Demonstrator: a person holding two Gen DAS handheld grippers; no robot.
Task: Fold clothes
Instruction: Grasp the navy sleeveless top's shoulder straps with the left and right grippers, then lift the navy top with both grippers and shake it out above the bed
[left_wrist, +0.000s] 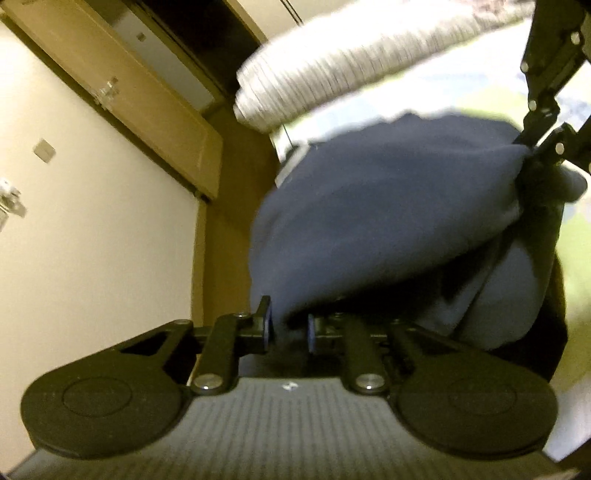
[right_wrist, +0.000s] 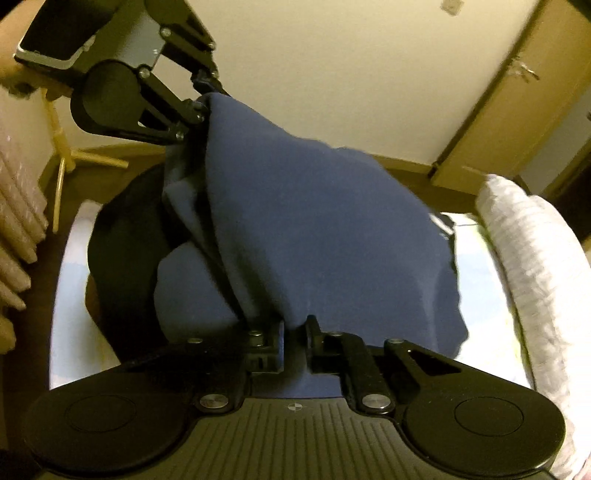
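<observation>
Navy cloth fills the middle of both views: a dark blue garment (left_wrist: 388, 206) stretched between the two grippers above a pale bed surface (right_wrist: 476, 258). From the left wrist camera, a cream wall and a tan wooden door (left_wrist: 122, 85) sit at the left, then the left gripper (left_wrist: 288, 328) with its jaws clenched on a bunched edge of the garment, then the right gripper (left_wrist: 532, 155) at the upper right, pinching another corner. Only this view shows green patches on the bedding (left_wrist: 580, 258). The right wrist camera shows what the other does not: a yellow wooden stand (right_wrist: 62, 158) at the left, and the left gripper's whole body high at upper left. Below centre, the right gripper (right_wrist: 295, 332) is clamped on the cloth, angled steeply downward. A folded grey-white blanket (right_wrist: 535, 280) lies at the right. Motion blur smears the blanket and bedding in the left view; the garment's type is unclear.
</observation>
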